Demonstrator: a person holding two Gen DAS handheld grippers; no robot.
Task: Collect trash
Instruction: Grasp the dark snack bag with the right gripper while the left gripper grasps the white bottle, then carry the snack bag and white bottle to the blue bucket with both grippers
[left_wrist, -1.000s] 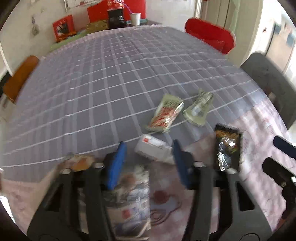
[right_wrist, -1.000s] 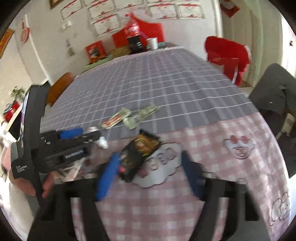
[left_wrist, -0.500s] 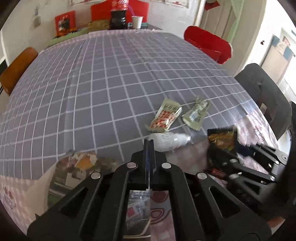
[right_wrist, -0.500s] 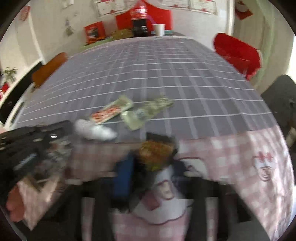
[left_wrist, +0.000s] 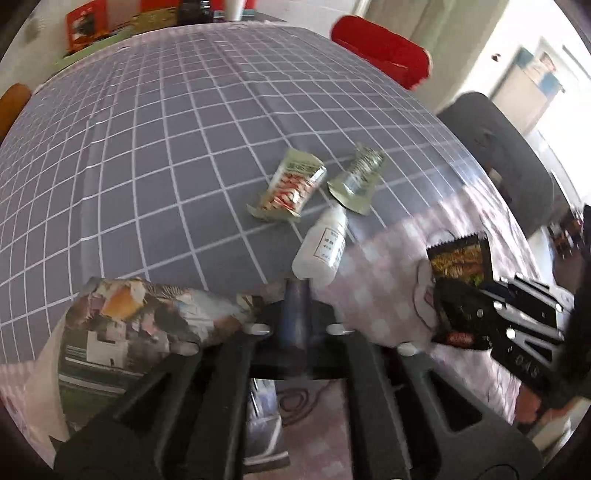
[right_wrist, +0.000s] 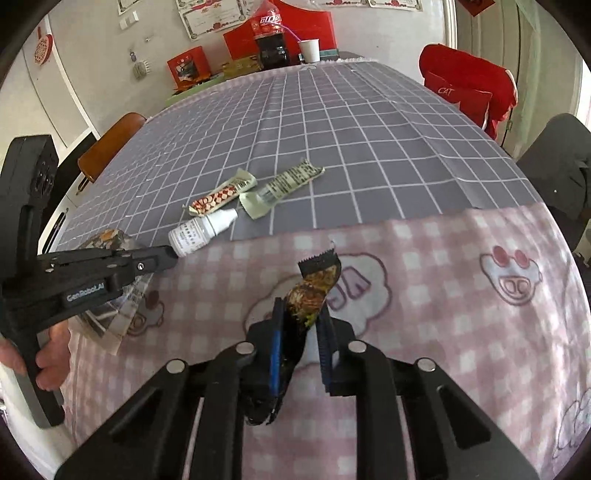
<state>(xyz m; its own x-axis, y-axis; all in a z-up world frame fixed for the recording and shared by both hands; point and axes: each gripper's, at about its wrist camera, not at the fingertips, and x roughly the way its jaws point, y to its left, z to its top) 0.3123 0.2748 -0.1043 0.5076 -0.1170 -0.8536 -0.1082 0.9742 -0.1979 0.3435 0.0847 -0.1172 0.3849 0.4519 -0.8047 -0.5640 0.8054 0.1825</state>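
My left gripper (left_wrist: 297, 295) is shut on a printed paper bag (left_wrist: 122, 343) and lifts its edge off the table; it also shows in the right wrist view (right_wrist: 162, 258). My right gripper (right_wrist: 299, 325) is shut on a black snack wrapper (right_wrist: 314, 291), also seen in the left wrist view (left_wrist: 458, 266). A white bottle (left_wrist: 323, 247) lies just ahead of the left fingertips. A red-and-white wrapper (left_wrist: 291, 186) and a clear silver wrapper (left_wrist: 356, 179) lie beyond it on the grey checked cloth.
A pink checked cloth (right_wrist: 443, 295) covers the near table end. Red chair (right_wrist: 465, 92) and a dark chair (right_wrist: 561, 162) stand on the right, a brown chair (right_wrist: 107, 144) on the left. A cola bottle (right_wrist: 269, 37) and a cup (right_wrist: 309, 50) stand at the far end.
My left gripper went from open to shut on the paper bag and lifted it. My right gripper closed on the black snack wrapper and raised it off the cloth.
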